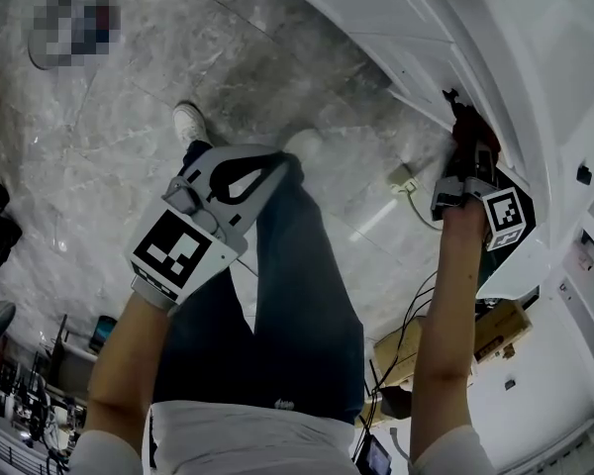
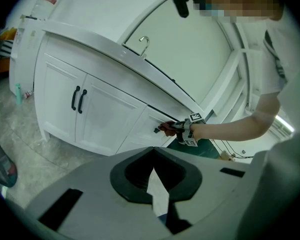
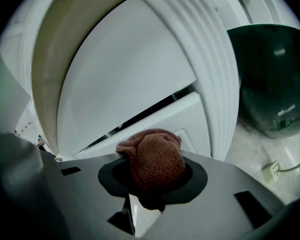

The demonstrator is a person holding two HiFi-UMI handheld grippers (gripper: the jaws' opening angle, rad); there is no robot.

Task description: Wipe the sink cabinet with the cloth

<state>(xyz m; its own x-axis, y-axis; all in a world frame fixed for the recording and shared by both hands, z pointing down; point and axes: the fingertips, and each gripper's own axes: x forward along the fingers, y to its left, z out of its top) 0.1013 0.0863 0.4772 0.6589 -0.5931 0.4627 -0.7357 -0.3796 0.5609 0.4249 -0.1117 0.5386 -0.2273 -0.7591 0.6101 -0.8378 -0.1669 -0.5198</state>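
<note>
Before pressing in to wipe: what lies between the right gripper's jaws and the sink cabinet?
Only the brown cloth, bunched in the jaws of the right gripper, lies before the white sink cabinet. The right gripper view shows this.

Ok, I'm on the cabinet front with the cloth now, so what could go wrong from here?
1. The brown cloth is only a small wad bunched in the right claw. If the claw tilts, its hard edge could scrape the white sink cabinet.
2. The cloth is close to the dark gap between panels, so an edge might catch there.
3. A white plug and cable lie on the floor near the person's shoes, a possible snag or trip.
</note>
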